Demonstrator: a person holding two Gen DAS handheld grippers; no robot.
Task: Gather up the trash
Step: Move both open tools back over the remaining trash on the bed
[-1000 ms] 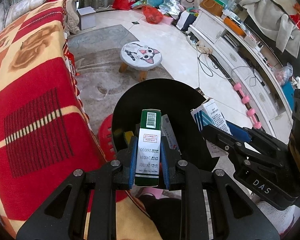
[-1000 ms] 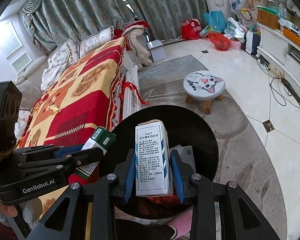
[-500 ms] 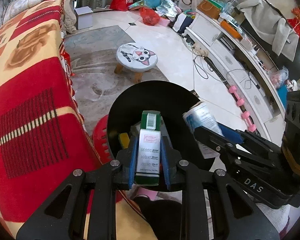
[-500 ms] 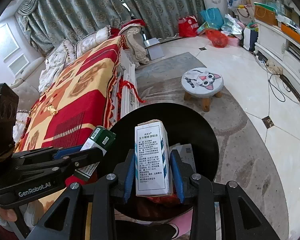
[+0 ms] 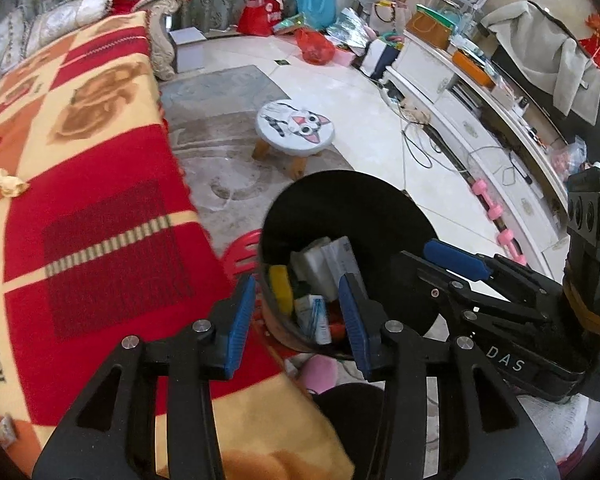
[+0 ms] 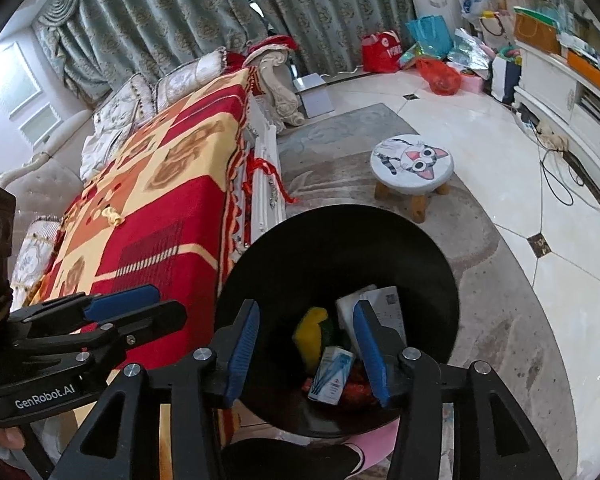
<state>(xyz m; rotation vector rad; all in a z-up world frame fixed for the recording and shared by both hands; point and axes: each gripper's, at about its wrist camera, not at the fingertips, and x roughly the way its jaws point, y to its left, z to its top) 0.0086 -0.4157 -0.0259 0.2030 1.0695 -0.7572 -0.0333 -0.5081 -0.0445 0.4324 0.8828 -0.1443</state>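
Several small cartons [image 6: 332, 374] fill the black bin [image 6: 340, 240].

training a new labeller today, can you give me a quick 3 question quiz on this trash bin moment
1. True or false: the left claw is clamped on a green box.
2. What is the crumpled scrap lying on? A) the red and yellow blanket B) the cat-face stool C) the bare floor
3. Fill in: the blue and white box now lies inside the black ____.

Key
1. False. Its jaws have just been opening and nothing is between the pads; the right claw is the same.
2. A
3. bin, beside a yellow item.
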